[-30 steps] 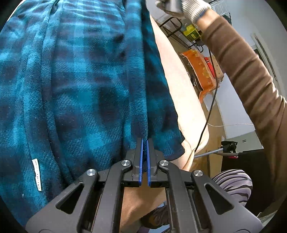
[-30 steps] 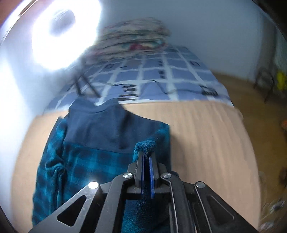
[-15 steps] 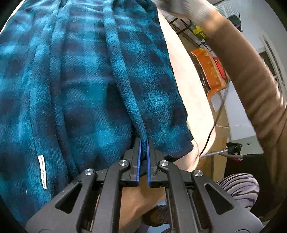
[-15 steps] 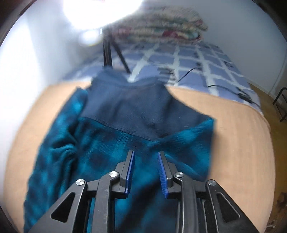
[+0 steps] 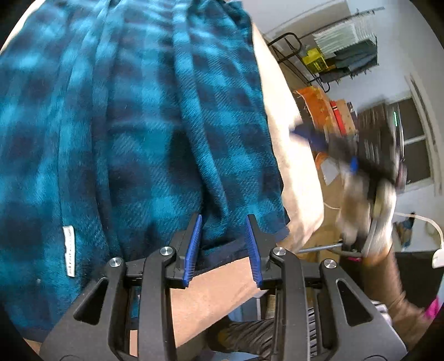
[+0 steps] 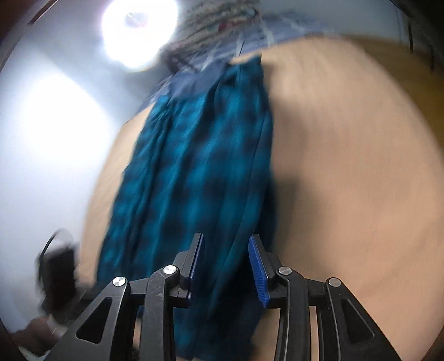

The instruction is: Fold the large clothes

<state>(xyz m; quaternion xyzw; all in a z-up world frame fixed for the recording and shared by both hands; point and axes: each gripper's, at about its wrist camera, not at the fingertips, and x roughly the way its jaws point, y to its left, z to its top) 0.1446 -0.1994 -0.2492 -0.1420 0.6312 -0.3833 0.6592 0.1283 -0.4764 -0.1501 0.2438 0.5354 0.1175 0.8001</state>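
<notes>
A teal and navy plaid fleece garment point(image 5: 144, 133) lies lengthways as a long folded strip point(image 6: 199, 166) on a tan bed cover point(image 6: 347, 166). My left gripper point(image 5: 224, 219) is at its near right corner. Its jaws are opening, and the dark hem point(image 5: 222, 254) lies loose between the pads, which do not press on it. A white label point(image 5: 68, 251) shows at the left. My right gripper point(image 6: 227, 238) hovers over the strip's near end with its jaws opening and nothing pinched. The left wrist view shows it as a blur point(image 5: 327, 145) in a gloved hand point(image 5: 371, 211) off the bed's right edge.
Folded quilts point(image 6: 222, 25) and a blue checked sheet point(image 6: 277, 30) lie at the far end, beside a bright lamp point(image 6: 138, 30). Right of the bed stand an orange object point(image 5: 313, 97) and a rack point(image 5: 344, 50) on a wooden floor. A striped trouser leg point(image 5: 249, 336) shows below my left gripper.
The left jaws opened and released the hem. The right jaws let go of the garment's corner, and that gripper swung fast from the far end to the near end. The garment now lies flat.
</notes>
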